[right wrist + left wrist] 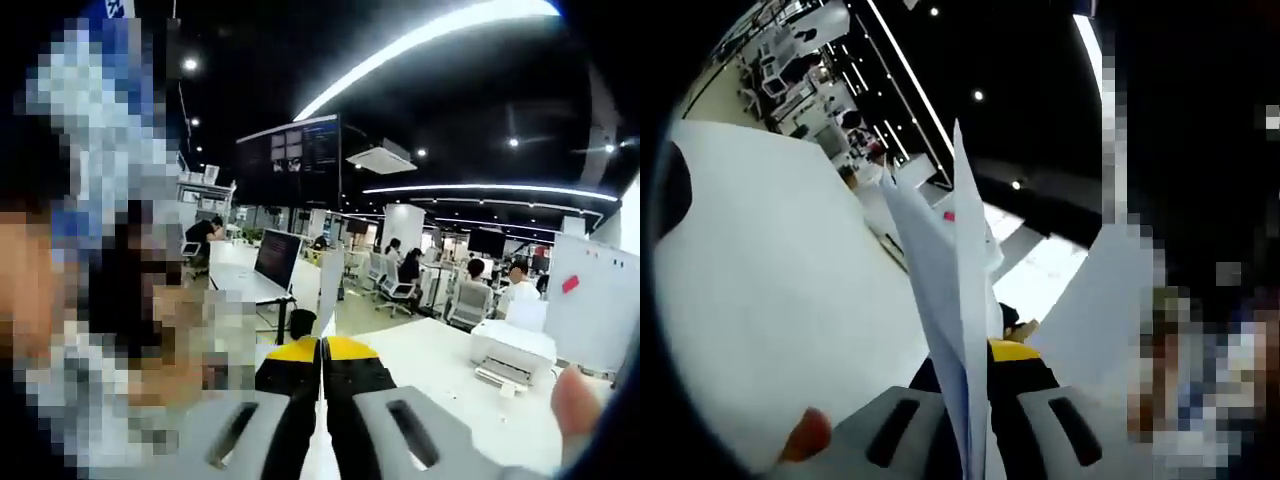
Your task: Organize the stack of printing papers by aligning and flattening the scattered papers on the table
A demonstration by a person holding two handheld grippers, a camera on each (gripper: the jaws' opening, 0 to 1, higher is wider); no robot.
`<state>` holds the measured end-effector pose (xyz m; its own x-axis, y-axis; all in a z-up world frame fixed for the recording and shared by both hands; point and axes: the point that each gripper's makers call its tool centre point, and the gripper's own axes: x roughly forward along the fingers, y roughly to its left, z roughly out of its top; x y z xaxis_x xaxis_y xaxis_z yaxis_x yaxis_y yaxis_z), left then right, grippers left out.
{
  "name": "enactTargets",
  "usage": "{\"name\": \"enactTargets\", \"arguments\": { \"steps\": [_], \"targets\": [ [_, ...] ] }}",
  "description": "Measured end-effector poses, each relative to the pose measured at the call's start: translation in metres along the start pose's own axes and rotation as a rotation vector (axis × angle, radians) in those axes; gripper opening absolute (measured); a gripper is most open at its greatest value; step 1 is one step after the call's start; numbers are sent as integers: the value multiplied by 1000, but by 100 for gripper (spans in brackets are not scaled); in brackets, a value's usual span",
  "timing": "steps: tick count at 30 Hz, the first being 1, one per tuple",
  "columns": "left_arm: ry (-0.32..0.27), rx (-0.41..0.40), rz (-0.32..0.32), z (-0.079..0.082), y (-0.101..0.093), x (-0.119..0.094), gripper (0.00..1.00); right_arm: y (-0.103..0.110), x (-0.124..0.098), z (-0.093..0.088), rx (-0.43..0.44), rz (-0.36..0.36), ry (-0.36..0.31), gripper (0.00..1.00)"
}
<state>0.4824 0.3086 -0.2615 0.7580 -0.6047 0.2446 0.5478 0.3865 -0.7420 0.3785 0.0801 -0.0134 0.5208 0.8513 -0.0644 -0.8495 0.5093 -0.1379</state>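
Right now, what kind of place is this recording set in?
Most likely an open-plan office. The right gripper view shows a white desk bearing a printer, a dark monitor on another desk, and seated people under strip lights.

No text, label, brand or number is legible in either view.

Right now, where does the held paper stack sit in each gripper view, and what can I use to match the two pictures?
Left gripper view: the paper stack stands edge-on, rising from the left claw at bottom centre towards mid-top.
Right gripper view: its thin white edge rises just above the right claw, lower centre.
Shared landmark: the long ceiling light strip, probably the same one.
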Motion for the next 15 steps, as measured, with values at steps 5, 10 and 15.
{"name": "enactTargets", "arguments": {
  "steps": [5,10,15],
  "targets": [
    [-6,-8,3,-3,1,3,6,11,-1,-3,59,46,-5,0],
    [-7,-11,1,-5,1,5,6,12,6,-16,140,82,5,0],
    [-9,-18,-4,-3,2,8,6,6,39,-67,227,110,98,0]
  ]
}}
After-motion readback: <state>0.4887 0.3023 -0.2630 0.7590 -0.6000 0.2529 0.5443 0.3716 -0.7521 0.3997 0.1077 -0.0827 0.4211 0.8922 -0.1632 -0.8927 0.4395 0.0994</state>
